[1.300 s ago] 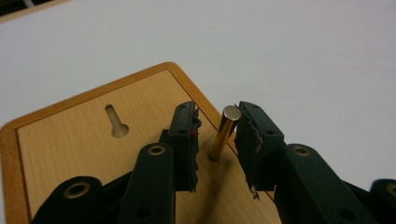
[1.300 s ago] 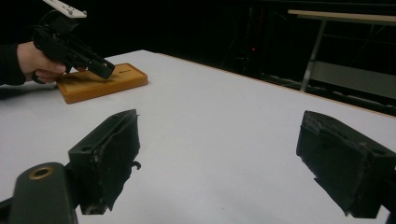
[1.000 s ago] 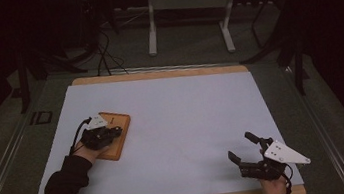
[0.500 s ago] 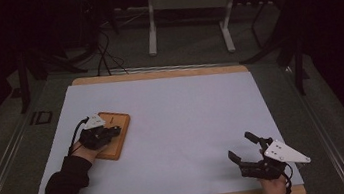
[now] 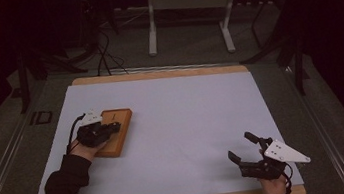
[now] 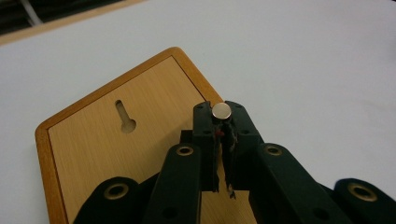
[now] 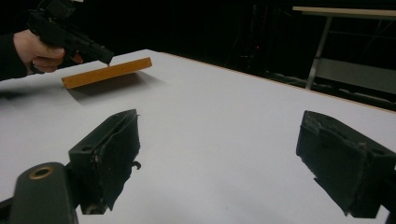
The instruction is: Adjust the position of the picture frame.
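— Where does the wooden board (image 5: 114, 131) lie?

— Directly beneath the left hand-held gripper (image 6: 222, 122), flat on the white counter (image 5: 189, 125), its keyhole slot (image 6: 125, 116) just beside the tips.

— And that gripper's jaws?

— Pressed together, pinching a small silver disc (image 6: 221, 110) at their tips, just above the board's near edge.

— The person's pose?

— The left hand (image 5: 82, 150), dark-sleeved, angles the tool down over the board. The right hand-held gripper (image 5: 245, 149) sits well apart, jaws spread wide with nothing between them, low over bare counter.
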### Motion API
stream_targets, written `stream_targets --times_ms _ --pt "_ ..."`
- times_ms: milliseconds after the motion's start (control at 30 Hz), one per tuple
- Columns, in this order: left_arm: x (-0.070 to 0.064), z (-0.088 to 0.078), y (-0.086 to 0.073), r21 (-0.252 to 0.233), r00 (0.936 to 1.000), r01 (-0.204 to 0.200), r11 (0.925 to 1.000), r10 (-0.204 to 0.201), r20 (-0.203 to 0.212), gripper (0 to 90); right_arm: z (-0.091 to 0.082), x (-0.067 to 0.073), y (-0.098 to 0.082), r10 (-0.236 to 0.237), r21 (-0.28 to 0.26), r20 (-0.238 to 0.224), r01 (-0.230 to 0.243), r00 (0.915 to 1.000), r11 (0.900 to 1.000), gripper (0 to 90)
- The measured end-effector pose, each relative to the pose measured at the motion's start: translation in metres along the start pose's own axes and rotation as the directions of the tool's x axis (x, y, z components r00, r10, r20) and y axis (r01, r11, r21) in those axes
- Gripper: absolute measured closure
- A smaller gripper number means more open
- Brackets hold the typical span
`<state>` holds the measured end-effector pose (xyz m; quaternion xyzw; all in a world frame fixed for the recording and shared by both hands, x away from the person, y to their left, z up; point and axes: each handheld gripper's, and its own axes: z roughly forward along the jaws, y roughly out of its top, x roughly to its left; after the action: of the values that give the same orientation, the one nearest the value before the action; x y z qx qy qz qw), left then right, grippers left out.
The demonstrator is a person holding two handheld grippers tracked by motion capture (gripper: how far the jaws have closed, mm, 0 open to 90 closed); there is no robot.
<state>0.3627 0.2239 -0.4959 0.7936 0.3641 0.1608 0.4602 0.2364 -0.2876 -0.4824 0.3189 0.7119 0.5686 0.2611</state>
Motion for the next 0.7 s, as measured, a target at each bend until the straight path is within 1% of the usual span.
stream_targets --times_ms 67,133,167,200,233,367,400,433,500,533,567,600,633,667,700 --pt "-0.004 0.001 0.004 -0.006 1.0000 0.003 1.0000 -0.003 0.003 85.3 0.000 0.000 0.000 0.001 -0.002 -0.001 -0.001 1.0000 1.000 13.1" --pt "-0.010 0.002 0.009 -0.006 0.9998 -0.017 0.9998 0.017 0.004 85.3 0.000 0.000 0.000 0.001 -0.001 -0.004 -0.001 1.0000 1.000 13.1" --pt "-0.013 0.002 0.011 -0.009 0.9998 -0.019 0.9998 0.019 0.009 85.3 0.000 0.000 0.000 0.002 -0.001 -0.005 -0.002 1.0000 1.000 13.1" --pt "-0.013 0.002 0.011 -0.009 0.9998 -0.019 0.9998 0.019 0.009 85.3 0.000 0.000 0.000 0.002 -0.001 -0.005 -0.002 1.0000 1.000 13.1" --pt "-0.017 0.003 0.015 -0.016 0.9996 -0.019 0.9997 0.019 0.019 85.3 0.000 0.000 0.000 0.002 -0.001 -0.006 -0.002 1.0000 1.000 13.1" --pt "-0.029 0.006 0.025 -0.024 0.9988 -0.037 0.9990 0.038 0.032 85.3 0.000 0.000 0.000 -0.002 -0.006 -0.004 0.002 1.0000 1.000 13.1" --pt "-0.037 0.008 0.031 -0.023 0.9977 -0.050 0.9985 0.051 0.046 85.3 -0.001 0.000 0.001 0.000 -0.010 -0.004 0.000 1.0000 1.000 13.1" --pt "-0.037 0.008 0.031 -0.023 0.9977 -0.050 0.9985 0.051 0.046 85.3 -0.001 0.000 0.001 -0.001 -0.010 -0.003 0.001 1.0000 1.000 13.1" --pt "-0.045 0.010 0.036 -0.026 0.9966 -0.062 0.9977 0.064 0.051 85.3 -0.001 0.000 0.001 0.000 -0.012 -0.004 0.000 1.0000 1.000 13.1" --pt "-0.054 0.013 0.042 -0.032 0.9956 -0.068 0.9972 0.069 0.062 85.3 -0.001 0.000 0.001 0.001 -0.014 -0.004 -0.001 1.0000 1.000 13.1" --pt "-0.054 0.013 0.042 -0.032 0.9956 -0.068 0.9972 0.069 0.062 85.3 -0.001 0.000 0.001 0.001 -0.014 -0.004 -0.001 1.0000 1.000 13.1" --pt "-0.059 0.015 0.046 -0.030 0.9944 -0.075 0.9968 0.077 0.073 85.3 -0.001 0.000 0.001 -0.001 -0.013 -0.003 0.001 1.0000 1.000 13.1" --pt "-0.067 0.019 0.050 -0.039 0.9938 -0.072 0.9966 0.075 0.082 85.3 -0.001 0.000 0.001 -0.002 -0.014 -0.004 0.002 1.0000 1.000 13.1" --pt "-0.067 0.019 0.050 -0.039 0.9938 -0.072 0.9966 0.075 0.082 85.3 -0.001 0.000 0.001 -0.002 -0.014 -0.004 0.002 1.0000 1.000 13.1" --pt "-0.072 0.022 0.054 -0.037 0.9928 -0.077 0.9963 0.080 0.089 85.3 -0.001 0.000 0.001 -0.002 -0.015 -0.004 0.002 1.0000 1.000 13.1"
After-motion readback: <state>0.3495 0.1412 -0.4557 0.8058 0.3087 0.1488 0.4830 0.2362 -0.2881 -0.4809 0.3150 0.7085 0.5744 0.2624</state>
